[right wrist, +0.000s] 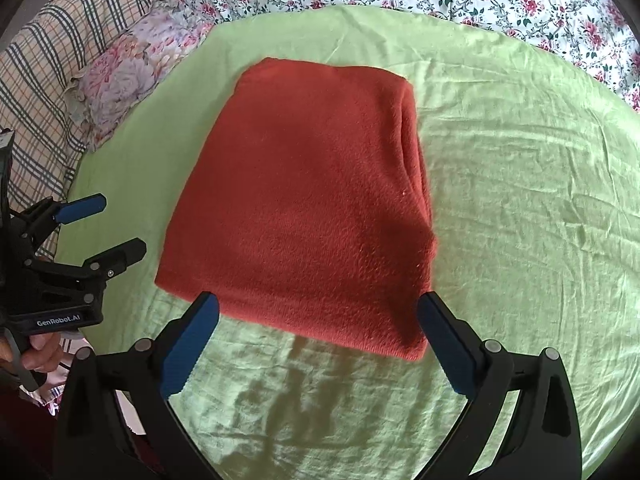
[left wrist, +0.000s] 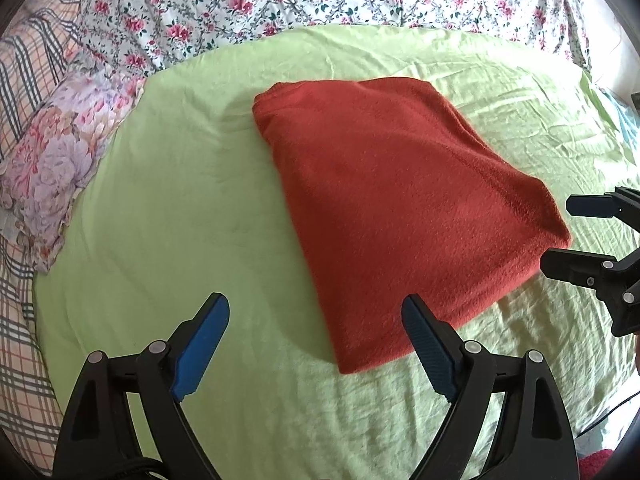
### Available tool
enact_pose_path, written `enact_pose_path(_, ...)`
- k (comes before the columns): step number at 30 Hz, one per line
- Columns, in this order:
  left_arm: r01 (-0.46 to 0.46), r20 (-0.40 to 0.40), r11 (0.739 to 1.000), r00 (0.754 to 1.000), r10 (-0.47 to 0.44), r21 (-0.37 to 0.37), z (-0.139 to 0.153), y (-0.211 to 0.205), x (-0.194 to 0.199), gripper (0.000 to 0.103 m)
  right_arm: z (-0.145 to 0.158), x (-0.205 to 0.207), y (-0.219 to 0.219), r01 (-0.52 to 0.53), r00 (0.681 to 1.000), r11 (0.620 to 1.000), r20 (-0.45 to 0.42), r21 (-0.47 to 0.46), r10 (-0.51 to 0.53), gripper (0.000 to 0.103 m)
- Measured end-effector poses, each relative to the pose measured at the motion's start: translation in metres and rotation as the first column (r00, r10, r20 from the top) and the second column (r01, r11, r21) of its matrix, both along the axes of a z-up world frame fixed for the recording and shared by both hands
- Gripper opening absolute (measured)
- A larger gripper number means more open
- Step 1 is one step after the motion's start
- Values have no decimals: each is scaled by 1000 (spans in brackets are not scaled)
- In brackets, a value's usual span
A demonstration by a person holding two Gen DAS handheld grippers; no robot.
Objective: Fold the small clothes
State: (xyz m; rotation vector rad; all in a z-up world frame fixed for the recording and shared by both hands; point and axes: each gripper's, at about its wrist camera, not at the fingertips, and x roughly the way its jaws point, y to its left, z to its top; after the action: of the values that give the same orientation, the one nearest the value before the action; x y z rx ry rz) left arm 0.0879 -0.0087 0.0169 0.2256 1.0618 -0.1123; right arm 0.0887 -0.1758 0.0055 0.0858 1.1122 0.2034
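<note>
We hold the left gripper [left wrist: 316, 344] and the right gripper [right wrist: 318, 340] with jaws wide open, holding nothing. The fuzzy red cloth [right wrist: 304, 208] lies folded in a thick square on the wrinkly green sheet [right wrist: 520, 184] of the bed, near a flowery pillow [left wrist: 60, 152]

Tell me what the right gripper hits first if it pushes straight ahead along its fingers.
Most likely the near edge of the folded rust-red fleece garment, which lies between the open right gripper fingers' line on the light green sheet. Height above the bed is unclear.
</note>
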Motion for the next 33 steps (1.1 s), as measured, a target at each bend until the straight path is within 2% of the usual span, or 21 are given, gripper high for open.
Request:
enact_pose_path(16, -15, -1, 999, 1000, 15, -29, 4, -4, 25, 91, 3, 25, -9, -13, 1000, 1000, -1, 18, 13, 99)
enact_pose_path(33, -31, -10, 998, 999, 31, -59, 0, -1, 30, 92, 1, 38, -6, -25, 1000, 999, -11, 34, 25, 99)
